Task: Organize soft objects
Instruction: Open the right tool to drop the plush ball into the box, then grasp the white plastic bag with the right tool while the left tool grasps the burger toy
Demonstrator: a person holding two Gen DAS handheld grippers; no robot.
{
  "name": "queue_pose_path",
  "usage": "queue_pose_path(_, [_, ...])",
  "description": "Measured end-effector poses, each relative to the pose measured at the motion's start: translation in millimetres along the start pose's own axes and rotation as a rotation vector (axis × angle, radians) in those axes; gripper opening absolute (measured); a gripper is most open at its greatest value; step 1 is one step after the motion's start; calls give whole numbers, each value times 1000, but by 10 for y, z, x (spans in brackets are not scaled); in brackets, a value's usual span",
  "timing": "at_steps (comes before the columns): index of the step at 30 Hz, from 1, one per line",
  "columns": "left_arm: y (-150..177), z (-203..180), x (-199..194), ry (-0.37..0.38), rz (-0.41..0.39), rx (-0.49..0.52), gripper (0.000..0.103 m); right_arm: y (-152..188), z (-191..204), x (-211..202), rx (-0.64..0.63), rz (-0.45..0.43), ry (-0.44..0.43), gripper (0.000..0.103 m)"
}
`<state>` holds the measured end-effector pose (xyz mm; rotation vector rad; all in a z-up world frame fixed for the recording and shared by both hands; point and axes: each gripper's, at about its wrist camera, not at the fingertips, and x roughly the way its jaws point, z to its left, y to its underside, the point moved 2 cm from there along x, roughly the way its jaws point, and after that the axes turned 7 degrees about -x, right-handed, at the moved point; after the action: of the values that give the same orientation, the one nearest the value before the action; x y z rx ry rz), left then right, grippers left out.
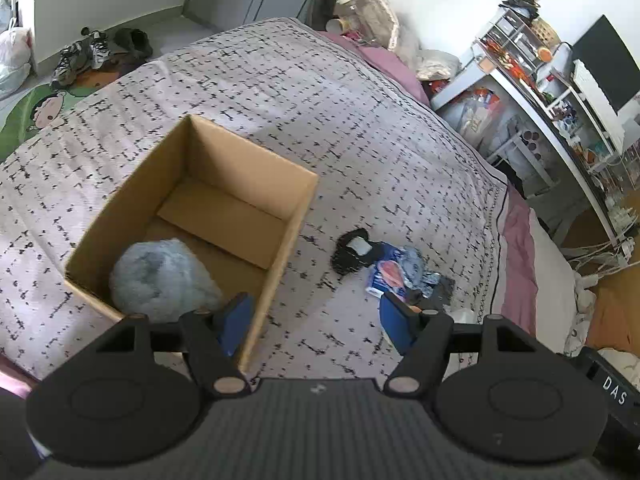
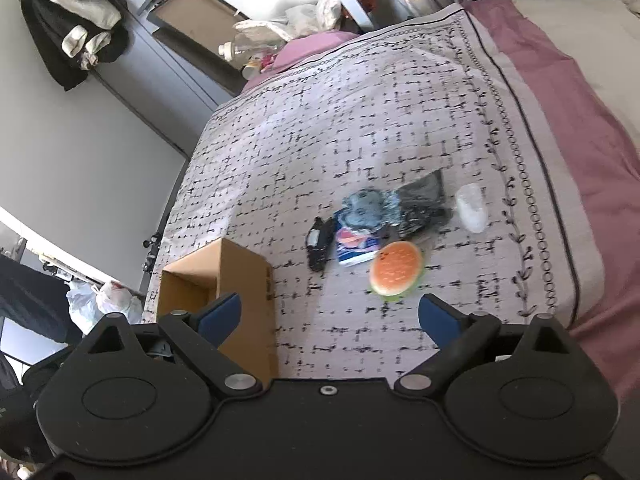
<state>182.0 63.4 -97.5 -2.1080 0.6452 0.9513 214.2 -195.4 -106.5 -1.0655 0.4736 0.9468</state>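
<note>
A lived-in bedroom: a patterned bedspread (image 1: 320,92) is covering the bed, shoes (image 1: 92,50) are lying on the floor, and clothes (image 2: 76,28) are hanging by the door.

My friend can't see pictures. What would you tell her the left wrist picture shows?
A cardboard box sits on a patterned bedspread with a fluffy grey-blue toy inside. The open left tool hangs above, holding nothing; small soft things lie beside the box.
</note>
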Motion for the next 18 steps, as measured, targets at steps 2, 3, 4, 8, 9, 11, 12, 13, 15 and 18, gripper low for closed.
queue_pose_path(2, [29,-74,16,1,2,7,69,-18,-85,-29,6,-2,2,96])
queue_pose_path(3, [44,-110,24,2,3,11,69,-29,-120,-44,9,-4,3,96])
queue_pose_path(4, [60,-151,37,3,5,16,69,-40,-161,-61,12,-6,5,96])
queue_pose_path(8, [122,-290,77,4,11,30,69,-94,-321,-126,20,-16,15,97])
queue_pose_path(9, [137,-328,90,5,14,35,69,-108,-357,-142,20,-19,15,97])
queue_pose_path(11, [162,-386,109,6,17,45,69,-141,-427,-172,20,-25,19,98])
queue_pose_path(12, [176,-419,119,5,18,50,69,-151,-455,-181,21,-27,20,99])
queue_pose_path(13, [187,-452,132,5,19,55,69,-169,-490,-191,23,-29,21,99])
queue_pose_path(15, [206,-498,155,3,22,61,69,-206,-546,-207,22,-34,25,100])
queue_pose_path(18, [229,-572,196,-1,25,70,69,-256,-636,-216,23,-34,30,100])
